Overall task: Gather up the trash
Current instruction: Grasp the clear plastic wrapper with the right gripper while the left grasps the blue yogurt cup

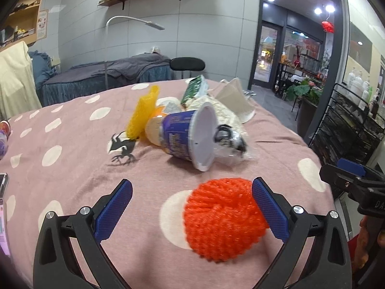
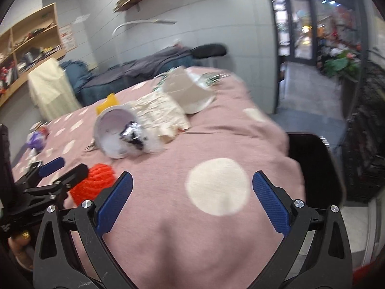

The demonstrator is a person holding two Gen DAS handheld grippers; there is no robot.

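An orange foam net ball lies on the pink dotted cloth between the fingers of my open left gripper and touches the right pad. Further back, a purple cup lies tipped over with a crumpled clear and silver wrapper at its mouth. Around it are a yellow foam net, a green wrapper, crumpled tissue and a white paper cup. My right gripper is open above a white dot on the cloth, holding nothing. The orange ball and the purple cup lie to its left.
The cloth-covered table drops off at the right, where a black rounded object stands beside it. A black wire rack stands at the far right. Small items sit at the table's left edge. The left gripper reaches in low on the left.
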